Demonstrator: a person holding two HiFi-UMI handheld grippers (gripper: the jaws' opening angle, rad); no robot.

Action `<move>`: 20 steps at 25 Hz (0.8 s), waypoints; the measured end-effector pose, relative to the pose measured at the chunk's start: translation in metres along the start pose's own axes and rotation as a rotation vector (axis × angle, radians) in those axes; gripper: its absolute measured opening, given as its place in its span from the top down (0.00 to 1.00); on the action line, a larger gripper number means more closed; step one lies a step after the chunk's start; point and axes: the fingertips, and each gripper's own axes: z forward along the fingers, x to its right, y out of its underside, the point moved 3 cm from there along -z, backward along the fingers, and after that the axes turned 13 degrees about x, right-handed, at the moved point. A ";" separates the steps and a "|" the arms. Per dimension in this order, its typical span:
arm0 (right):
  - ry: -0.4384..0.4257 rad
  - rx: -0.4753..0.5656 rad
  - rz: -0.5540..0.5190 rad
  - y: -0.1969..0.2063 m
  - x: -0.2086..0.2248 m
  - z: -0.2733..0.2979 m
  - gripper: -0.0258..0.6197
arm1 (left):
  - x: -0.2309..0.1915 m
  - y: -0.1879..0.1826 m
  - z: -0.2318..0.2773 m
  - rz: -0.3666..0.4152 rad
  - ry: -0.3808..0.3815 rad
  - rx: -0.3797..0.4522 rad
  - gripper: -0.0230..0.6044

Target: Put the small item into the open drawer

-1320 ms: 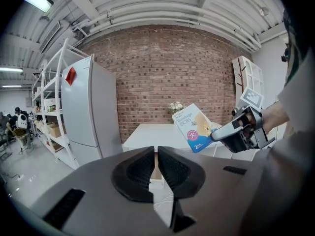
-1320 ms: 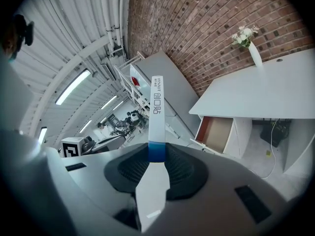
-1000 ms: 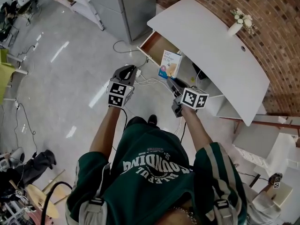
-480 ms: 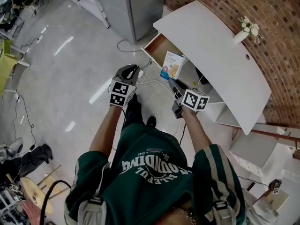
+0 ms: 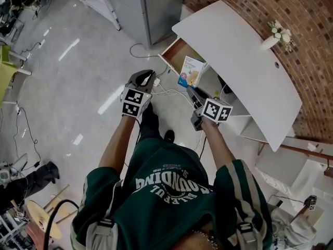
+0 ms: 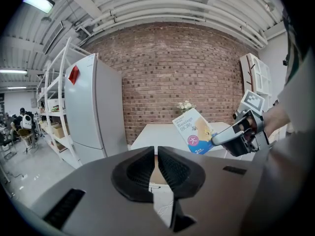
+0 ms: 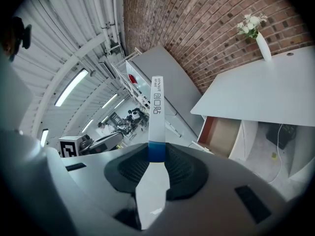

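Head view: a person in a green shirt stands with a claw in each hand, facing a white table (image 5: pixel 237 53) set against a brick wall (image 5: pixel 302 14).

- Drawer (image 5: pixel 176 51): pulled out at the table's left end, brown inside, open side up.
- Right claw (image 5: pixel 190 91): just on the near side of the drawer and pointing toward it. It is clamped on the bottom edge of a box (image 5: pixel 190 71).
- Box: white and blue, standing upright above the pads, in the air just beside the drawer's near right corner. It is not lying in the drawer. Whether it overhangs the rim, I cannot tell.
- Left claw (image 5: pixel 147 76): near the drawer's front, to the left of the box and apart from it, over white cables (image 5: pixel 167 91) on the floor.
- Vase (image 5: pixel 270 40): holds pale flowers and stands well away from the drawer, at the table's far end by the wall.
- Grey cabinet (image 5: pixel 156 4): stands beyond the drawer, to its left.

Right gripper view: the box shows edge-on as a thin white strip with a blue foot. Both ribbed pads press on that foot. The drawer lies ahead and lower right of it.

Left gripper view: the pads are drawn almost together with only a thin slit between them, and nothing is in it. The drawer shows just past the tips.
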 end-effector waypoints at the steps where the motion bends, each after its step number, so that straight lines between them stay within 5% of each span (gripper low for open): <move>1: 0.006 -0.002 0.003 0.000 0.001 0.004 0.79 | -0.003 0.002 0.003 -0.001 0.004 -0.004 0.91; 20: 0.131 0.029 0.059 -0.014 0.004 0.106 0.79 | -0.098 0.018 0.083 -0.048 0.154 -0.035 0.91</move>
